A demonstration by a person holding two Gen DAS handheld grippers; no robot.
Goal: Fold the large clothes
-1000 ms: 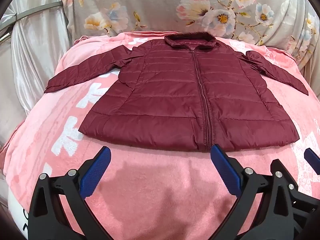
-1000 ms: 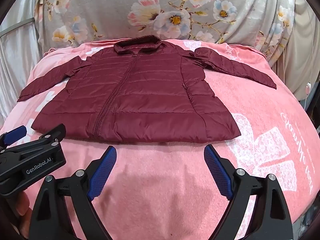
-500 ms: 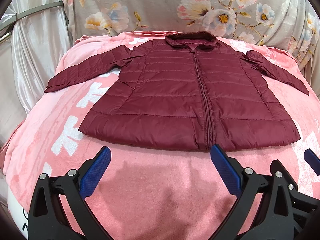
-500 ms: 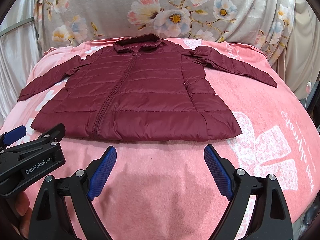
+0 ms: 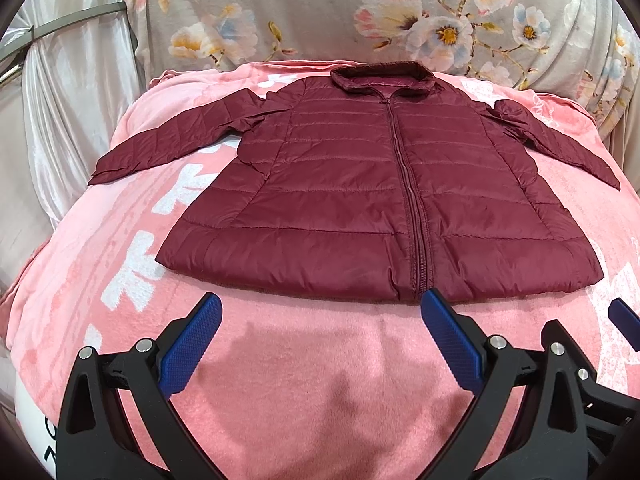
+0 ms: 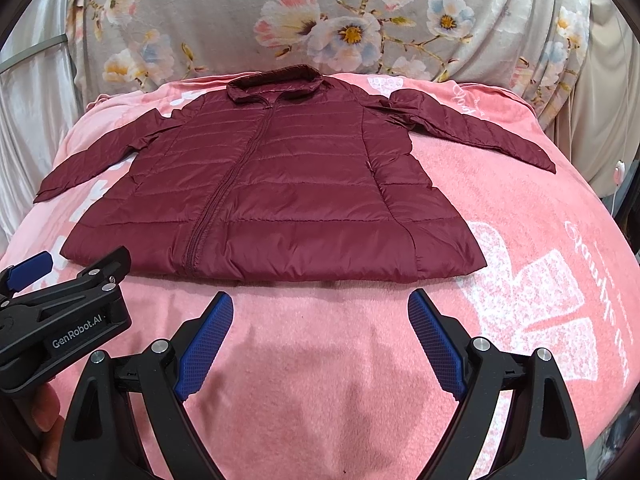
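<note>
A maroon quilted puffer jacket [image 5: 360,184] lies flat, zipped, front up, collar at the far end, both sleeves spread outward; it also shows in the right wrist view [image 6: 280,184]. My left gripper [image 5: 320,312] is open and empty, hovering just short of the hem near the zip. My right gripper [image 6: 320,312] is open and empty, just short of the hem's right half. The left gripper's body [image 6: 60,320] shows at the left of the right wrist view. A blue fingertip [image 5: 624,320] of the right gripper shows at the right edge of the left wrist view.
A pink blanket [image 5: 300,380] with white lettering covers the rounded surface under the jacket. A floral cloth [image 6: 320,20] hangs behind it. Silvery curtain fabric [image 5: 60,100] hangs at the left. The blanket slopes down at both sides.
Both grippers have barely moved; the view has crept slightly nearer the hem. The jacket lies as before.
</note>
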